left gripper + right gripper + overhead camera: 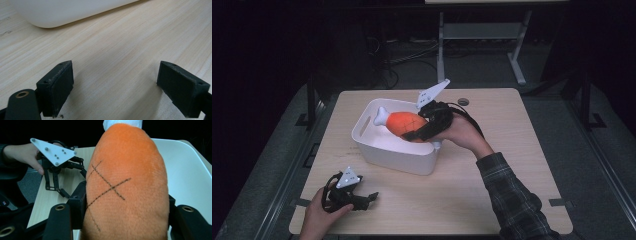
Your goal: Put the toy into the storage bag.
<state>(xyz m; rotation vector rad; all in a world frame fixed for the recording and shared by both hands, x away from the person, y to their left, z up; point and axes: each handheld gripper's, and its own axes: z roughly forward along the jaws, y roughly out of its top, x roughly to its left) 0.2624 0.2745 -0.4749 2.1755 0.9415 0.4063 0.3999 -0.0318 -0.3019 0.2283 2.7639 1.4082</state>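
My right gripper [428, 125] pinches the plush drumstick [127, 185] across its fat orange middle, holding it over the white bin [382, 150] at the table's centre, bone end toward 10 o'clock. It looks soft, light and squashy, so I judge the thick middle the best hold; the narrow white bone could slip out. My left gripper [115, 87] rests spread and empty on the table [120, 47] at 7 o'clock.
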